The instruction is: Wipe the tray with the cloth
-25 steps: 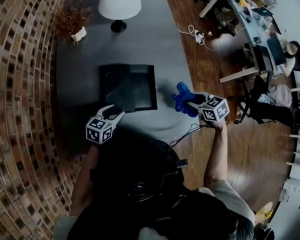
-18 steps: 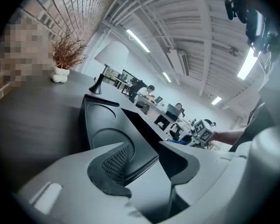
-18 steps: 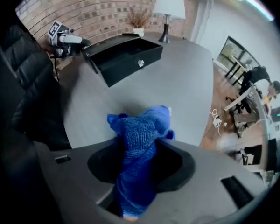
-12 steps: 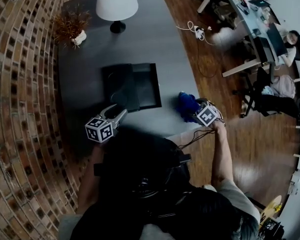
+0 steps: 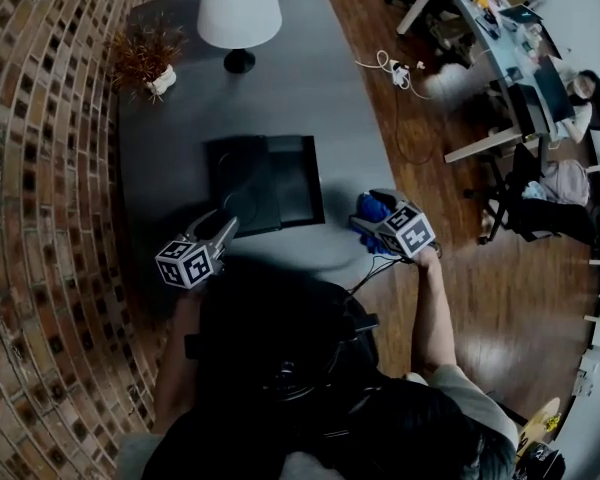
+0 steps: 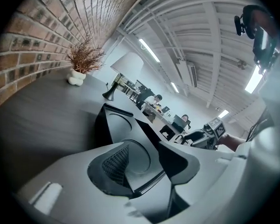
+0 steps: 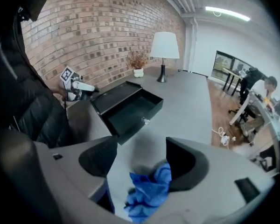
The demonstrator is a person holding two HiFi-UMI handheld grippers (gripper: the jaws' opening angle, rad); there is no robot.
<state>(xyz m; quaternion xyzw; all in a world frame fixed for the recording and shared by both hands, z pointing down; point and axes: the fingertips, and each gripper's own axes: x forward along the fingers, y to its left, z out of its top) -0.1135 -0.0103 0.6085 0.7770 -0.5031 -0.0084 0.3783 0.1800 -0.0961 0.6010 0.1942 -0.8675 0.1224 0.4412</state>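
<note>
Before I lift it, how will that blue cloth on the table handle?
The blue cloth lies crumpled in soft folds, so it will probably droop from wherever it is pinched. It looks thin and light. Pushed across the grey table, it would likely bunch up rather than slide whole.

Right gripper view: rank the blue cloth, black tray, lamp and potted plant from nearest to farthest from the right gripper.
1. Blue cloth: between the fingers of the right gripper, which have just been opening.
2. Black tray: ahead, slightly left.
3. Lamp: beyond the tray, right of centre.
4. Potted plant: farthest, by the brick wall.
</note>
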